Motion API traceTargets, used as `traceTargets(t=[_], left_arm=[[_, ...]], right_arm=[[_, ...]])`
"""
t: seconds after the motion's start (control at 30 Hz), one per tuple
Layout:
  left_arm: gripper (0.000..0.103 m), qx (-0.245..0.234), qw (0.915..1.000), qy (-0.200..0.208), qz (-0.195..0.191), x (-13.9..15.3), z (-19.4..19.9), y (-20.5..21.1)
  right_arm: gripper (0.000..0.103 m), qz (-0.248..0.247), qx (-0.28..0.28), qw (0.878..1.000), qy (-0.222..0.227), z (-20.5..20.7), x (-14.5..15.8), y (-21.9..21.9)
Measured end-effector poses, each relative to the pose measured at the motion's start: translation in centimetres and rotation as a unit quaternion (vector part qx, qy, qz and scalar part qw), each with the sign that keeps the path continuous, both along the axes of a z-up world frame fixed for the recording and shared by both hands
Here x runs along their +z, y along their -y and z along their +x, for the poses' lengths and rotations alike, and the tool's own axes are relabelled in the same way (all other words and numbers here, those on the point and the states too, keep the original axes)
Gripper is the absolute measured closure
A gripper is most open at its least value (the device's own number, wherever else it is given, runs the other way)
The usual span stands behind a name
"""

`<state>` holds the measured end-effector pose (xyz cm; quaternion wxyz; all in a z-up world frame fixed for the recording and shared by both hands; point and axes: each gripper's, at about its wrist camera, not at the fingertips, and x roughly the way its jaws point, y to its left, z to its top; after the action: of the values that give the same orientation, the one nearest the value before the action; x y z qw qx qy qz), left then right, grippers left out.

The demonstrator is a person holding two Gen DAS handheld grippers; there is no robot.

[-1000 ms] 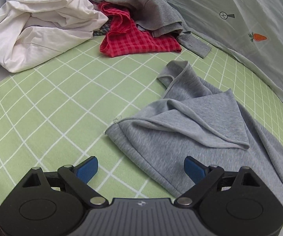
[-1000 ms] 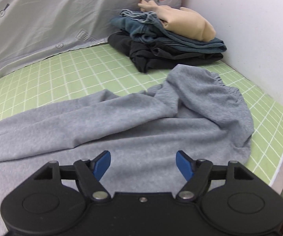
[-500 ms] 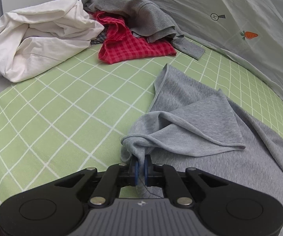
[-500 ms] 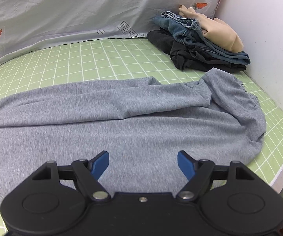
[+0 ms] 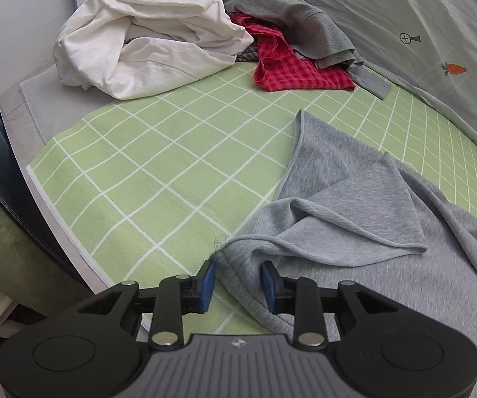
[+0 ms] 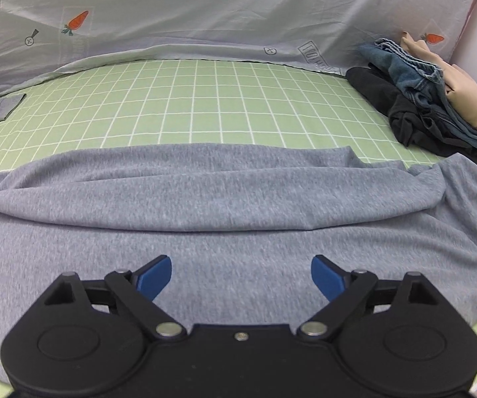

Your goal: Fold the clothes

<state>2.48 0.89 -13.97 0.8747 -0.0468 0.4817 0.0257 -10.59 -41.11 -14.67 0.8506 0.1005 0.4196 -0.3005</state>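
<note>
A grey sweat garment (image 5: pixel 354 219) lies spread on the green checked sheet (image 5: pixel 158 165). One end is folded over and rumpled. My left gripper (image 5: pixel 238 283) is partly open, its blue pads either side of the garment's bunched corner edge, no longer clamping it. The same grey garment (image 6: pixel 221 205) fills the right wrist view, lying lengthwise with a long fold across it. My right gripper (image 6: pixel 241 277) is wide open and empty, just above the garment's near part.
An unfolded pile sits at the far left: a white garment (image 5: pixel 145 49), a red checked one (image 5: pixel 291 69), a dark grey one (image 5: pixel 291 16). A folded stack (image 6: pixel 437 99) sits by the white wall. A carrot-print quilt (image 6: pixel 205 16) lies behind. The bed edge (image 5: pixel 59 222) is near.
My left gripper closed on the garment's corner, pulled it left toward the bed edge, and has now opened partway. My right gripper stayed open and swung left over the garment.
</note>
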Motion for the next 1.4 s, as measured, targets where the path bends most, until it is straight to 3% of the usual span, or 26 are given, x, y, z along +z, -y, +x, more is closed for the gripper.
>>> traceTargets(t=[0.07,0.2,0.33,0.5,0.63,0.83,0.93,1.07,1.27,1.4], left_arm=[[0.054,-0.012,0.9998,0.000,0.017,0.1,0.2,0.0],[0.047,-0.029,0.9986,0.000,0.044,0.4,1.2,-1.1],[0.035,-0.049,0.9977,0.000,0.047,0.6,2.7,-3.3],[0.035,-0.079,0.9920,-0.002,0.098,0.3,4.4,-5.3],[0.035,-0.077,0.9940,-0.006,0.077,0.1,5.6,-8.1],[0.035,-0.093,0.9929,-0.016,0.073,-0.6,6.1,-9.1],[0.035,-0.105,0.9920,-0.014,0.069,-0.7,6.7,-8.9],[0.035,-0.119,0.9908,-0.012,0.064,-0.9,7.4,-8.7],[0.035,-0.123,0.9900,-0.008,0.068,-0.8,8.4,-8.7],[0.034,-0.118,0.9906,-0.006,0.068,-0.7,8.9,-8.8]], right_arm=[[0.011,-0.003,0.010,1.000,-0.002,1.0,0.1,-1.1],[0.011,-0.005,0.039,0.999,-0.002,3.3,0.3,-4.3],[0.011,0.004,0.074,0.997,0.008,5.9,0.4,-7.8],[0.011,0.018,0.113,0.993,0.021,9.4,0.2,-13.1],[0.016,0.052,0.141,0.988,0.047,11.7,0.3,-17.0],[0.040,0.094,0.197,0.974,0.054,14.6,0.0,-21.0],[0.058,0.109,0.217,0.969,0.042,15.9,-0.5,-22.1],[0.097,0.118,0.238,0.964,0.026,17.2,-1.0,-23.3],[0.102,0.128,0.269,0.953,0.058,19.5,0.7,-24.6],[0.102,0.158,0.279,0.941,0.111,21.2,2.4,-25.3]])
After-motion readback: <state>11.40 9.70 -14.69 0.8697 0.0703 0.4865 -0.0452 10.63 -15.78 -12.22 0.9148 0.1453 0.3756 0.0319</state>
